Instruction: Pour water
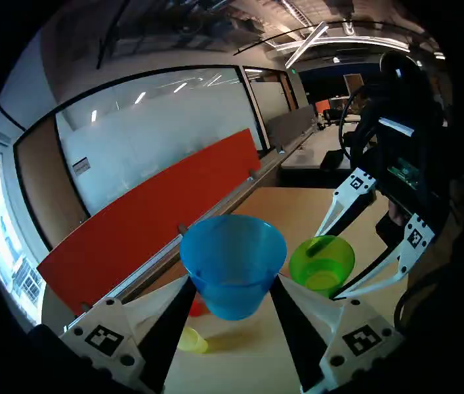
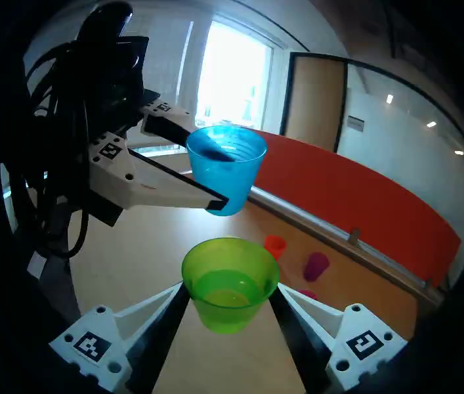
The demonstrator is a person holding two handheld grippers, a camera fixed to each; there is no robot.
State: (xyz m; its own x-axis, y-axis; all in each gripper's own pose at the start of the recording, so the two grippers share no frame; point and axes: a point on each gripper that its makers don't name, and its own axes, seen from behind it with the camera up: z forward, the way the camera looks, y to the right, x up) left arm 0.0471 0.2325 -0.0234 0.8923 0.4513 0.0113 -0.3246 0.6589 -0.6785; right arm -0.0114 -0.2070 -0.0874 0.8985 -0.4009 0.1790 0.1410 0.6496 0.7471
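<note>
two cups held above the bench (image 2: 146, 253): my left gripper (image 1: 232, 284) pinches the blue cup (image 1: 233, 259), my right gripper (image 2: 230, 292) the part-filled green cup (image 2: 230, 276).

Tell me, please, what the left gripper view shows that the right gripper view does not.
The left gripper view adds a yellow cup and ceiling light strips. The right gripper view adds a purple cup on the table. Both show the left tongs shut on the blue cup, the right tongs shut on the green cup, the table and the red panel.
</note>
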